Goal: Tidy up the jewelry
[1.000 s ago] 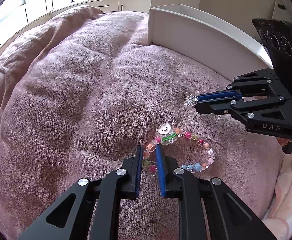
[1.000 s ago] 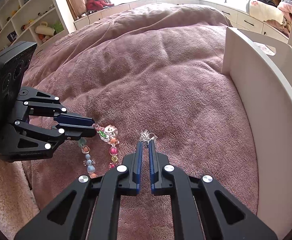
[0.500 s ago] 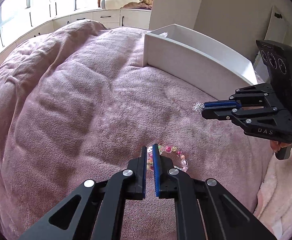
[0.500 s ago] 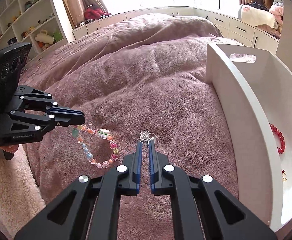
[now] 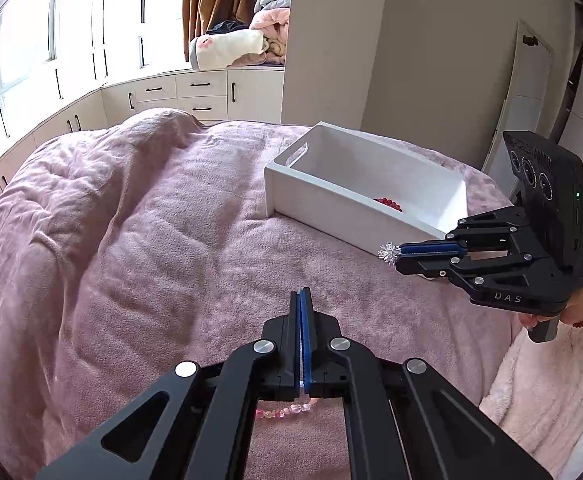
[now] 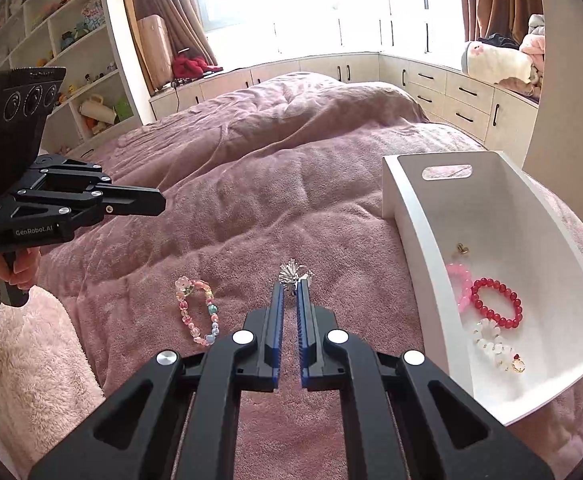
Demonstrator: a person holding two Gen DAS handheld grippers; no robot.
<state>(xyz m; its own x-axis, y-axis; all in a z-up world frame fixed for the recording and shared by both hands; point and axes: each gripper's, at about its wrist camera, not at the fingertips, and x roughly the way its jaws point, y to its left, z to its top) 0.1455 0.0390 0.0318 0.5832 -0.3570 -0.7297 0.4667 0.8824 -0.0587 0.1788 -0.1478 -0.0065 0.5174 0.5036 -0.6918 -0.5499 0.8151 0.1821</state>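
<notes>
Currently, in the left wrist view, the left gripper sits higher above the mauve blanket than one second ago, with its jaws pressed together and nothing between the tips. A short run of pink beads shows on the blanket beneath its body. The right gripper pinches the silver ornament beside the near wall of the white tray, whose interior is now visible. In the right wrist view, the beaded bracelet lies on the blanket, apart from the left gripper, so the lift has evidently failed and a re-grasp is required. The right gripper holds the silver ornament at its tips, just left of the tray; placement is judged the next step. The tray already contains a red bracelet, a pink bracelet and a white bracelet. The soft, rumpled blanket covers a bed; window cabinets and shelves surround it.
</notes>
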